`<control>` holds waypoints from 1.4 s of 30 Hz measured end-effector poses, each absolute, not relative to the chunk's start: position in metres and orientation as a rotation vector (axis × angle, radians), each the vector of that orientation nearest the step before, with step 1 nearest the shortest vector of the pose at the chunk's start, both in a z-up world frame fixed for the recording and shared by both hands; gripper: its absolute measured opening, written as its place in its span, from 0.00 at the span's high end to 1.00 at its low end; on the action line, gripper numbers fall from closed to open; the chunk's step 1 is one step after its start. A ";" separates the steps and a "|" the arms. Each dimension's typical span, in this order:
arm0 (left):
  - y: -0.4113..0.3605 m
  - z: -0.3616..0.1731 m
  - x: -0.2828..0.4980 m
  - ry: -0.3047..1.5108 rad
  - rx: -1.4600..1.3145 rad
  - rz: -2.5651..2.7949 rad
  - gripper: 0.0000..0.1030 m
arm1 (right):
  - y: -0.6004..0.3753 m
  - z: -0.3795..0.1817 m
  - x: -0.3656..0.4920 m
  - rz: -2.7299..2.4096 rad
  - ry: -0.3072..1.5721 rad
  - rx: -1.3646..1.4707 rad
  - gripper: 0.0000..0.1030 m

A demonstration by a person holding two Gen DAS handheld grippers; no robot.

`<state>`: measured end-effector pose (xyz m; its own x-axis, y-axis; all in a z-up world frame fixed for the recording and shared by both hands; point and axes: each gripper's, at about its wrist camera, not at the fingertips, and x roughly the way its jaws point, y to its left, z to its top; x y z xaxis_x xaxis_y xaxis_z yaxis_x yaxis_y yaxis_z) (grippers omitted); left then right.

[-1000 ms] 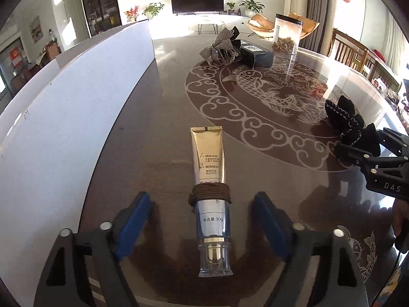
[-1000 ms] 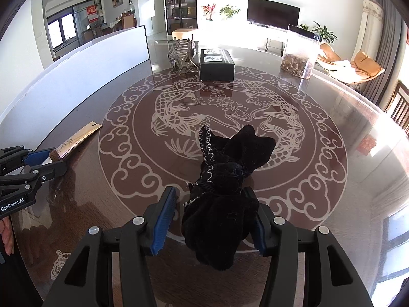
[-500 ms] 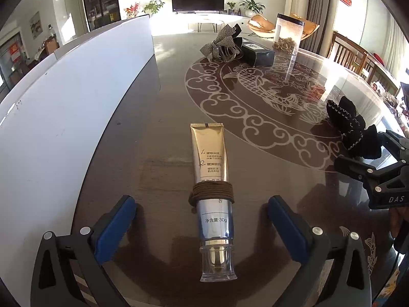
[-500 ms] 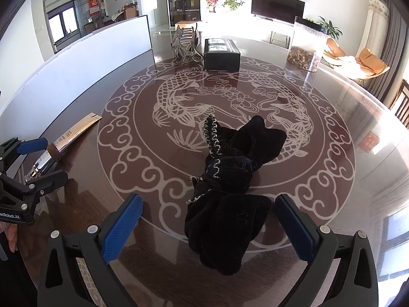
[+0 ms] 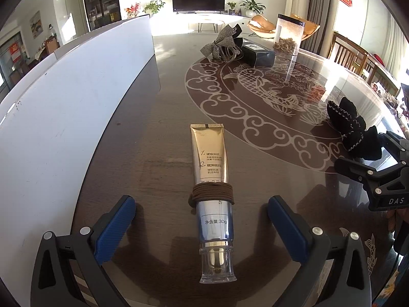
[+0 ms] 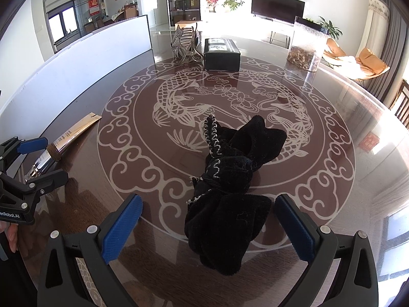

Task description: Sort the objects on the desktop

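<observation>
Two tongs stand released over the surface [image 5: 143,133]. Between the left tongs' [image 5: 201,213] spread jaws lies a gold tube [image 5: 211,176], touching neither pad. Likewise the black velvet bow [image 6: 230,194] lies between the right tongs' [image 6: 208,215] wide jaws, untouched.

On the table [image 5: 158,153], the tube [image 5: 211,179] lies lower centre, the cloth [image 5: 350,130] right, the box [image 5: 258,54] top.
</observation>
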<state>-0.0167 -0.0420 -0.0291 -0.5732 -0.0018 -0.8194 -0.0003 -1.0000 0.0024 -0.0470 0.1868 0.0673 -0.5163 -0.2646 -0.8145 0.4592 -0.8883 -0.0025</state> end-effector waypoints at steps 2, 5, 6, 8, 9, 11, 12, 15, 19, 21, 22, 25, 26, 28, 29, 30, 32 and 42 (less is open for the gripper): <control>-0.042 -0.029 -0.017 -0.004 1.451 -2.786 0.00 | 0.187 0.067 -0.047 -2.403 0.304 1.237 0.00; -0.042 -0.029 -0.017 -0.003 1.450 -2.786 0.00 | 0.187 0.067 -0.047 -2.403 0.304 1.237 0.00; -0.042 -0.029 -0.017 -0.003 1.451 -2.786 0.00 | 0.187 0.067 -0.047 -2.403 0.305 1.237 0.00; -0.042 -0.029 -0.017 -0.004 1.451 -2.786 0.00 | 0.187 0.067 -0.047 -2.402 0.305 1.237 0.00; -0.042 -0.029 -0.017 -0.005 1.452 -2.784 0.00 | 0.187 0.067 -0.047 -2.403 0.305 1.237 0.00; -0.042 -0.029 -0.019 -0.007 1.465 -2.776 0.00 | 0.187 0.067 -0.047 -2.402 0.305 1.237 0.00; -0.042 -0.029 -0.019 -0.004 1.469 -2.774 0.00 | 0.187 0.067 -0.047 -2.402 0.305 1.237 0.00; -0.042 -0.030 -0.019 -0.003 1.467 -2.775 0.00 | 0.187 0.067 -0.047 -2.402 0.305 1.237 0.00; -0.042 -0.030 -0.019 -0.002 1.468 -2.774 0.00 | 0.187 0.067 -0.047 -2.402 0.305 1.237 0.00; -0.042 -0.030 -0.019 -0.002 1.468 -2.773 0.00 | 0.187 0.067 -0.047 -2.402 0.305 1.237 0.00; -0.042 -0.030 -0.019 -0.001 1.468 -2.771 0.00 | 0.187 0.067 -0.047 -2.402 0.305 1.237 0.00; -0.042 -0.030 -0.019 0.002 1.470 -2.768 0.00 | 0.187 0.067 -0.047 -2.402 0.305 1.237 0.00; -0.042 -0.030 -0.019 0.002 1.471 -2.766 0.00 | 0.187 0.067 -0.047 -2.402 0.305 1.237 0.00; -0.043 -0.030 -0.019 0.003 1.479 -2.763 0.00 | 0.187 0.067 -0.047 -2.402 0.305 1.237 0.00; -0.042 -0.030 -0.019 -0.001 1.483 -2.764 0.00 | 0.187 0.067 -0.047 -2.402 0.305 1.237 0.00; -0.043 -0.030 -0.018 -0.005 1.491 -2.766 0.00 | 0.187 0.067 -0.047 -2.402 0.305 1.237 0.00; -0.043 -0.030 -0.017 -0.009 1.501 -2.767 0.00 | 0.187 0.067 -0.047 -2.402 0.305 1.237 0.00; -0.042 -0.030 -0.013 -0.004 1.458 -2.779 0.00 | 0.187 0.067 -0.047 -2.402 0.305 1.237 0.00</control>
